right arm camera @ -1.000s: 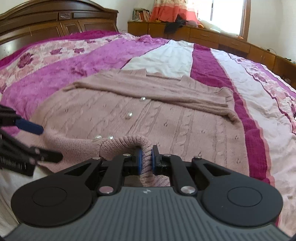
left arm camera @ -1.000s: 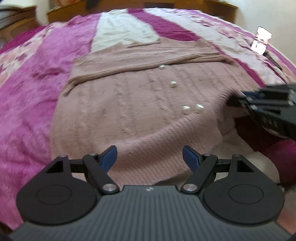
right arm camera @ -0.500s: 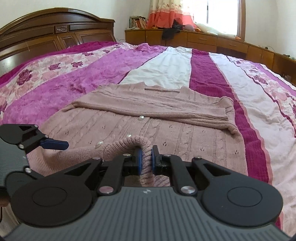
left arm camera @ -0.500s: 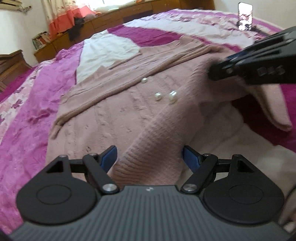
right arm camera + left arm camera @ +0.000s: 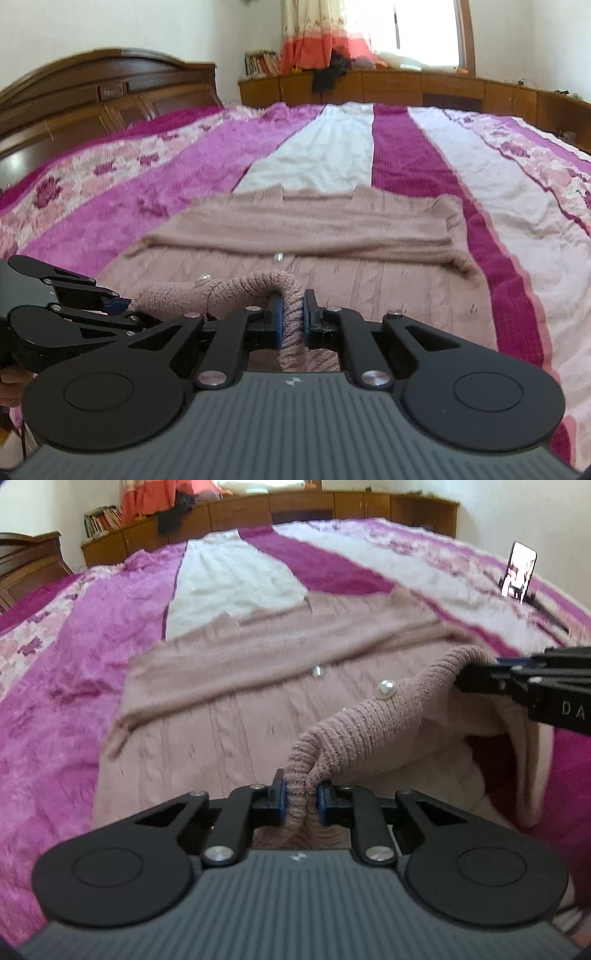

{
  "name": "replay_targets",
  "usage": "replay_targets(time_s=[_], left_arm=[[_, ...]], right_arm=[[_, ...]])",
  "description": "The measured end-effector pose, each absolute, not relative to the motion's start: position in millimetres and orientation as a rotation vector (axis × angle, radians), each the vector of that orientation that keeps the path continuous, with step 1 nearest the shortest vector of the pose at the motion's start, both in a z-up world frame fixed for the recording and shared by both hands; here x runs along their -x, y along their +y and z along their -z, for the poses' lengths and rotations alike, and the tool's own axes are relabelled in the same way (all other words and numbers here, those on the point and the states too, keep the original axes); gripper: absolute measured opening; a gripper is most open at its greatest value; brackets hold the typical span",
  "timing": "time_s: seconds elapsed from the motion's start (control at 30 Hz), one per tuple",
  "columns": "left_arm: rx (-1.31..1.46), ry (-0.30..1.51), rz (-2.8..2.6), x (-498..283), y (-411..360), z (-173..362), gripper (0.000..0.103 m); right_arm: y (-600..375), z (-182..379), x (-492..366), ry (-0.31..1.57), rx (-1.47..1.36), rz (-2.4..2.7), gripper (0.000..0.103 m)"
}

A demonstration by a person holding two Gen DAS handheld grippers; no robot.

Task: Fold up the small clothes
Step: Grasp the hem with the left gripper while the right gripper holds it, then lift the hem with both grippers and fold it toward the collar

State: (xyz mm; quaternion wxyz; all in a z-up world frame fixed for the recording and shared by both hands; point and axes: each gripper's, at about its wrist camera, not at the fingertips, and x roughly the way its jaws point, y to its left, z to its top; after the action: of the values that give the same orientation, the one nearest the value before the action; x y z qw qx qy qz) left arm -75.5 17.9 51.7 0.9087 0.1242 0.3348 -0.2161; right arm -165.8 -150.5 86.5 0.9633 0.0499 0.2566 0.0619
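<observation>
A dusty-pink knit cardigan with pearl buttons lies flat on the bed, sleeves folded across its upper part. My left gripper is shut on the ribbed bottom hem, which bunches between its blue pads. My right gripper is shut on the same hem further along. The hem is lifted off the bed and hangs between the two grippers. In the left wrist view the right gripper shows at the right edge, holding the hem. In the right wrist view the left gripper shows at the lower left.
The bed carries a striped magenta, pink and white blanket. A phone stands upright on the blanket at the far right. A dark wooden headboard and low cabinets line the room's edges.
My left gripper went from open above the hem to shut on it. Both grippers have risen, lifting the hem off the bed and toward the collar.
</observation>
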Motion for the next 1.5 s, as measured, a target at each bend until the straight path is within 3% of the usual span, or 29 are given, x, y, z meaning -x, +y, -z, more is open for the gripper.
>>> replay_targets(time_s=[0.8, 1.03, 1.5], left_arm=[[-0.227, 0.435, 0.404, -30.8, -18.0, -128.2, 0.017], [-0.224, 0.475, 0.382, -82.5, -30.0, -105.4, 0.018], [-0.281, 0.653, 0.303, -146.6, -51.4, -26.2, 0.020]], right_arm=[[-182.4, -149.8, 48.3, 0.223, -0.189, -0.033, 0.011], [-187.9, -130.1, -17.5, 0.261, -0.163, 0.015, 0.011], [-185.5, -37.3, -107.7, 0.450, -0.144, 0.072, 0.011]])
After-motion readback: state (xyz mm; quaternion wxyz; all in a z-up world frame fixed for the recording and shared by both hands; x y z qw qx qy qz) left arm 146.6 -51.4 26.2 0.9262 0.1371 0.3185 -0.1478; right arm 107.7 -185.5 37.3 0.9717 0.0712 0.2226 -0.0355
